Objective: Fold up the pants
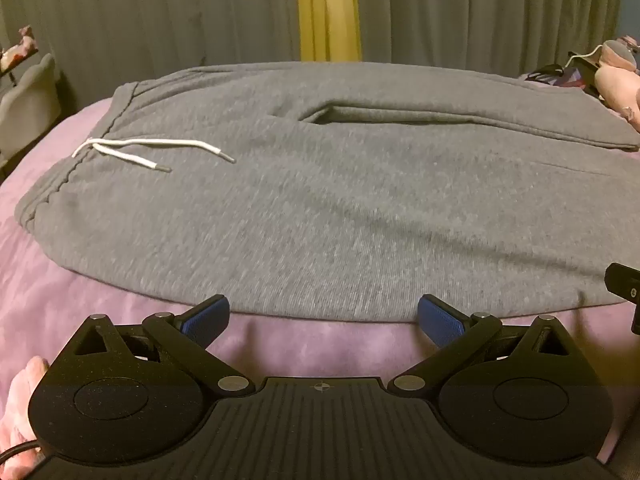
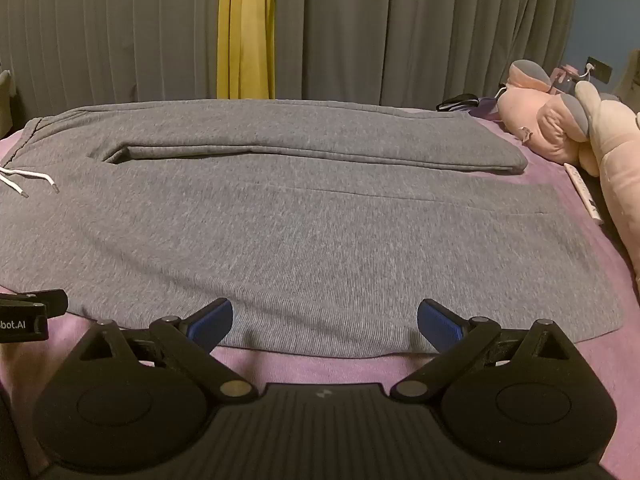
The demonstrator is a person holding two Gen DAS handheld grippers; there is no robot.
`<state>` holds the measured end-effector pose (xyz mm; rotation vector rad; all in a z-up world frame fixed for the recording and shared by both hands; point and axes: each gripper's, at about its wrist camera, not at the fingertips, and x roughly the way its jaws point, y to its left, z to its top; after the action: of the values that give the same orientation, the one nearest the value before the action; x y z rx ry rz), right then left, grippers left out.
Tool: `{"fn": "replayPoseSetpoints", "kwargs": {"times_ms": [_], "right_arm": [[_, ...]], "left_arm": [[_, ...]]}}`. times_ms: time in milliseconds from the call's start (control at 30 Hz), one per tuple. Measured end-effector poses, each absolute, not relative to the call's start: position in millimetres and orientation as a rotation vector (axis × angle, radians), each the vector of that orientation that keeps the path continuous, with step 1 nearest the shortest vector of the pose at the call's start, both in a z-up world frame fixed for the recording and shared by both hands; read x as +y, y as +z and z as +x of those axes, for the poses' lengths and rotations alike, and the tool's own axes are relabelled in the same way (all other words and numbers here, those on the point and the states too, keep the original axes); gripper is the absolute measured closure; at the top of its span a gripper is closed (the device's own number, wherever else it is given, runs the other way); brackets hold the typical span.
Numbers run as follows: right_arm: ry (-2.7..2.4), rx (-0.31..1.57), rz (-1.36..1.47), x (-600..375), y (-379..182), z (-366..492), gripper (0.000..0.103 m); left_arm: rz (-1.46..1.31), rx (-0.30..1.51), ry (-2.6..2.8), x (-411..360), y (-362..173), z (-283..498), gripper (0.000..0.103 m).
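Grey sweatpants [image 1: 320, 200] lie flat across a purple bed [image 1: 100, 292], waistband at the left with a white drawstring [image 1: 132, 152], legs running right. In the right wrist view the pants [image 2: 300, 232] show both legs, the far leg's cuff [image 2: 516, 164] at the right. My left gripper [image 1: 323, 318] is open and empty, its blue pads at the pants' near edge. My right gripper [image 2: 325, 322] is open and empty, its fingertips at the near leg's edge. Each gripper's side shows in the other's view, at the right [image 1: 622, 284] and at the left [image 2: 28, 312].
Pink plush toys [image 2: 580, 128] lie at the bed's right side, beside a white remote [image 2: 584, 192]. Grey curtains with a yellow strip [image 2: 246, 28] hang behind the bed. A grey chair [image 1: 28, 96] stands at the left.
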<state>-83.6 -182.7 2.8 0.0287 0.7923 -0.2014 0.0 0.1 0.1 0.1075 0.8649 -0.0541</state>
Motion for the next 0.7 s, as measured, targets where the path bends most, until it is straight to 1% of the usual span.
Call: {"fn": "replayPoseSetpoints", "kwargs": {"times_ms": [700], "right_arm": [[-0.201, 0.796, 0.031, -182.7, 2.6, -84.0, 0.004]], "left_arm": [[0.109, 0.863, -0.052, -0.1, 0.1, -0.2, 0.000]]}}
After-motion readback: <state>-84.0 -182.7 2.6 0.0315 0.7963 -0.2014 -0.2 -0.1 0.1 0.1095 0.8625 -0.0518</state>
